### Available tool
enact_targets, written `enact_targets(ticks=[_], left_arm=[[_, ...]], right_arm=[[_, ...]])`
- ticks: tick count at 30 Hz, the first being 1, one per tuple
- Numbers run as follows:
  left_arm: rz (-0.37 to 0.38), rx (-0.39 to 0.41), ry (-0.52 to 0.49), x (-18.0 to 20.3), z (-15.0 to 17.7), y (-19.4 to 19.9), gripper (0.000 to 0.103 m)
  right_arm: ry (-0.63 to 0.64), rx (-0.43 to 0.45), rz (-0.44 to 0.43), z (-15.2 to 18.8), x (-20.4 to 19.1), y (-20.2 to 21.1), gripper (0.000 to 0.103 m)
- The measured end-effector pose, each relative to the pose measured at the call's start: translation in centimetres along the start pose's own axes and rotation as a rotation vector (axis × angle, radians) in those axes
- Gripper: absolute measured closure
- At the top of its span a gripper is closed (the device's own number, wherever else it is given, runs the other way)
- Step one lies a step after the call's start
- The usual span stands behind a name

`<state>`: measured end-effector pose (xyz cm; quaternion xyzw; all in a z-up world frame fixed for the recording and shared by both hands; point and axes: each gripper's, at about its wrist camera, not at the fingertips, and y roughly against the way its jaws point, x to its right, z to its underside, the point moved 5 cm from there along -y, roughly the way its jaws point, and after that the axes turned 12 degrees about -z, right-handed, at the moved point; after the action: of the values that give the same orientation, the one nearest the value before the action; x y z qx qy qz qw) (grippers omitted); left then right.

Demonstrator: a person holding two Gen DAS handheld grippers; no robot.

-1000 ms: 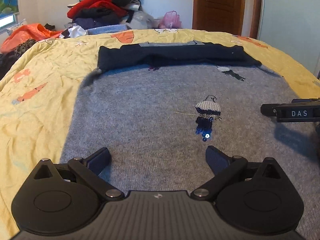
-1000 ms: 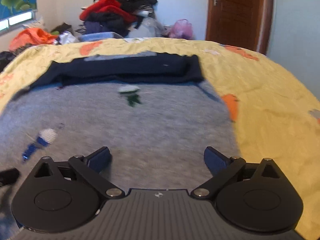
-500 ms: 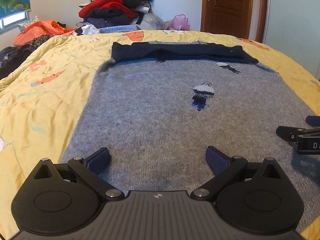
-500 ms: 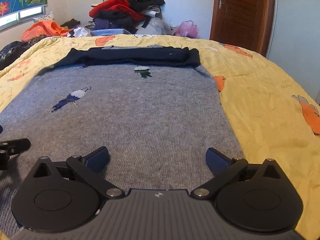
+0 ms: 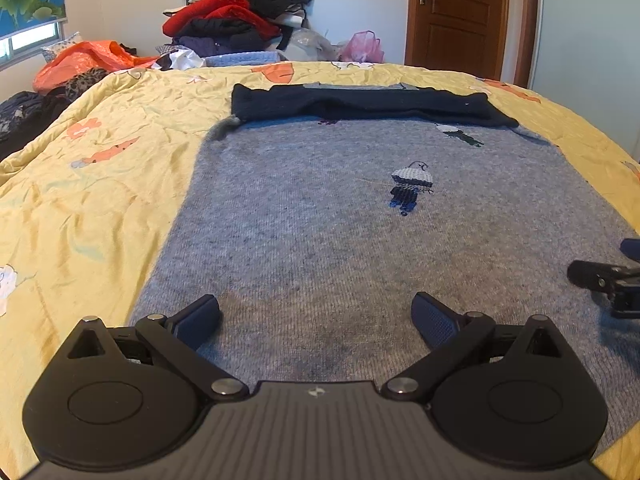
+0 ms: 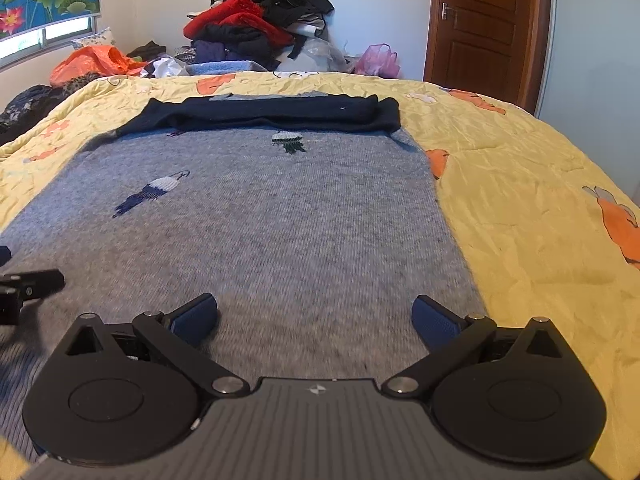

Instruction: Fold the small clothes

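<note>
Both the left gripper point(image 5: 316, 316) and right gripper point(image 6: 316, 318), jaws spread and empty, hover over the flat grey knitted sweater point(image 5: 340, 240) on the yellow quilt point(image 5: 80, 208).

1. A grey knit sweater point(image 6: 280, 220) lies flat across the centre of the frame on a yellow bedspread point(image 6: 520, 184) with orange prints.
2. Its dark navy sleeves point(image 6: 276, 114) lie folded across its far end.
3. The right gripper point(image 6: 316, 318) fills the bottom of the frame, its 2 blue-padded fingers spread wide over the sweater's near edge.
4. Part of the left gripper point(image 6: 28, 282) shows at the left edge.
5. A pile of clothes point(image 6: 260, 24) sits at top centre, a brown door point(image 6: 484, 28) at upper right.
</note>
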<state>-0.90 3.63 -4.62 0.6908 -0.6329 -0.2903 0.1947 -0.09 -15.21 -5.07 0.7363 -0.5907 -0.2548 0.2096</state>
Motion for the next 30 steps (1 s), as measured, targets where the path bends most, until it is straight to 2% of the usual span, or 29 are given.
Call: enact_targets(ticks=[5,8,13,15,17,19,22,26,28,30], left_arm=[[-0.004,-0.002,-0.002,0.1,-0.1,0.0,0.0],[-0.039,-0.003,-0.012,-0.7,0.5,0.8,0.0],[-0.04,-0.013,0.029,-4.8,3.1,3.2,0.0],[-0.023,-0.054,0.057,-6.5,3.9,3.9,0.0],[0.015,-0.095,0.097,-8.1,4.3,4.4,0.0],[0.07,-0.14,0.162,-9.6,4.3,4.6,0.0],[0.216,-0.216,0.293,-11.2,3.7,4.5,0.0],[0.419,-0.329,0.43,-12.3,3.1,3.5,0.0],[0.472,-0.357,0.468,-12.2,3.0,3.2,0.001],[0.494,-0.371,0.501,-12.4,3.0,3.0,0.001]], right_arm=[[0.007,-0.004,0.005,0.0,-0.1,0.0,0.0],[0.014,-0.016,-0.005,0.4,-0.1,0.6,0.0],[0.011,-0.055,-0.077,2.8,0.7,4.7,0.0],[-0.027,-0.065,-0.145,3.7,1.4,7.0,0.0],[-0.136,-0.055,-0.238,4.0,2.6,9.3,0.001],[-0.306,-0.048,-0.314,3.8,4.7,10.8,0.001],[-0.546,-0.07,-0.39,3.3,8.2,11.5,0.002],[-0.621,-0.156,-0.413,3.2,10.7,10.2,0.001],[-0.643,-0.168,-0.469,3.3,11.0,9.7,0.0],[-0.684,-0.19,-0.524,3.2,11.0,9.3,0.001]])
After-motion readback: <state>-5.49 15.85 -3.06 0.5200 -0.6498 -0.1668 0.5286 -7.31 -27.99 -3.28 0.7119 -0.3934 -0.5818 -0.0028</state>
